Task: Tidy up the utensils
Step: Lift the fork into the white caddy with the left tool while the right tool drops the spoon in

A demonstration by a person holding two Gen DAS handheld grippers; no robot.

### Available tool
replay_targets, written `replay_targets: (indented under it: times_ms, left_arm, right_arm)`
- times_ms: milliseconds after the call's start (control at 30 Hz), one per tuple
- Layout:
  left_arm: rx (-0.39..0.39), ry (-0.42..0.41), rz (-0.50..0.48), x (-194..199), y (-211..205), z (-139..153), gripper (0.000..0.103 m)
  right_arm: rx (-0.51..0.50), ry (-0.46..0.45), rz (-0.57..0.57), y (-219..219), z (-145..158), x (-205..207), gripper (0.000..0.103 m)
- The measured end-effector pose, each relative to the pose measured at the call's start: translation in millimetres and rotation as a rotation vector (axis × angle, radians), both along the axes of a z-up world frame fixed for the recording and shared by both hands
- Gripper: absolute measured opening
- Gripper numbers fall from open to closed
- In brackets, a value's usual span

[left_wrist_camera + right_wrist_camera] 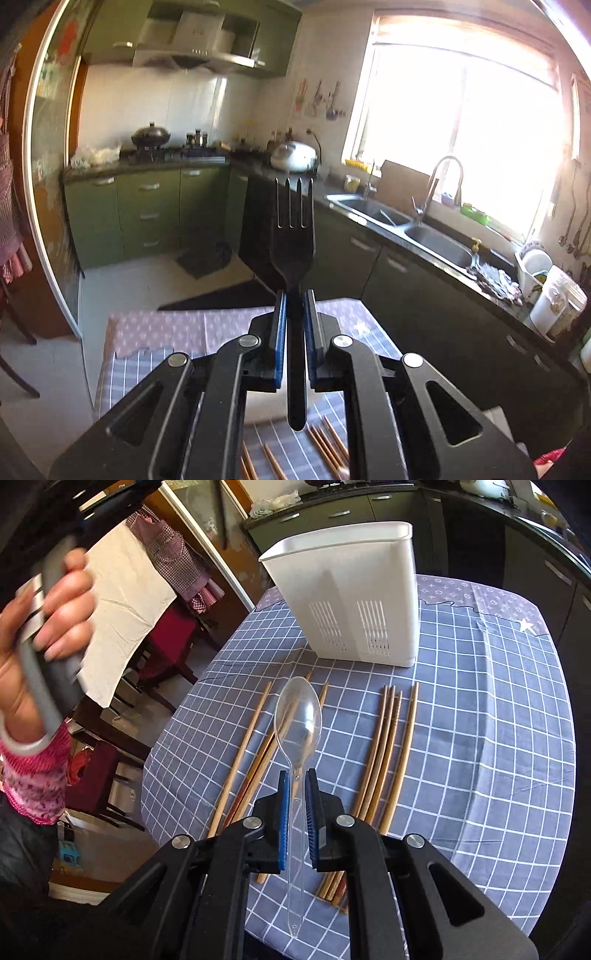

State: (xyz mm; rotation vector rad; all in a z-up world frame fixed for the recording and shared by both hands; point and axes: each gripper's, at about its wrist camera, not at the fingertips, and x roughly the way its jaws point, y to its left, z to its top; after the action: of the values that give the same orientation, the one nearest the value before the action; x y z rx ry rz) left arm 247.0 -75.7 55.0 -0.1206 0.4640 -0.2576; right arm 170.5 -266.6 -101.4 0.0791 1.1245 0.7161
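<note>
Now, left gripper: its two blue pads pinch the thin neck of a black fork; the fork points away, prongs far, handle end near; it is up in the air over the table
Right gripper: its blue pads pinch the handle of a clear spoon; the bowl of the spoon is at the far end; the spoon hangs over the table, above the sticks
Left hand: seen at the left of the right wrist view, wrapped around a grey handle; pink sleeve at the wrist
Chopsticks: brown sticks lying flat on the cloth; one bunch to the left of the spoon, one bunch to the right
White holder: a tall box with slots low on its near wall; it stands upright on the far part of the table, past the sticks
Tablecloth: blue with white squares
Kitchen behind the fork: green cupboards, a sink at the right, a bright window
</note>
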Motion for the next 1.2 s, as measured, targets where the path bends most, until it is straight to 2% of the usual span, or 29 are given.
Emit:
replay_targets:
  times_ms: [100,200,300,433,567,733,833,933,1000,1067,1200]
  left_arm:
    - [0.011,-0.047,0.033,29,-9,-7,0.009]
    - [0.032,-0.042,0.067,55,-13,-23,0.009]
    - [0.062,-0.002,0.088,71,-15,-44,0.009]
    - [0.082,0.086,0.087,70,-14,-65,0.009]
    - [0.128,0.163,0.08,59,-13,-71,0.009]
    - [0.201,0.306,0.064,51,-13,-78,0.009]
    - [0.22,0.36,0.035,48,-16,-82,0.014]
    - [0.202,0.364,0.027,42,-12,-77,0.02]
    - [0.183,0.352,0.02,38,-8,-72,0.028]
    - [0.177,0.338,0.013,32,-5,-65,0.036]
    - [0.178,0.297,0.009,17,1,-54,0.036]
  right_arm:
    - [0.013,0.001,-0.013,-17,5,0,0.009]
    - [0.025,0.004,-0.02,-29,7,2,0.009]
    - [0.037,-0.01,-0.032,-37,12,2,0.009]
    - [0.049,-0.046,-0.049,-41,19,13,0.009]
    - [0.068,-0.133,-0.078,-41,50,30,0.009]
    - [0.103,-0.273,-0.152,-36,99,60,0.009]
    - [0.115,-0.357,-0.218,-30,124,84,0.009]
    - [0.127,-0.46,-0.3,-21,147,106,0.009]
    - [0.133,-0.529,-0.347,-13,155,121,0.009]
    - [0.127,-0.581,-0.387,-4,156,134,0.009]
    - [0.084,-0.653,-0.436,15,144,159,0.009]
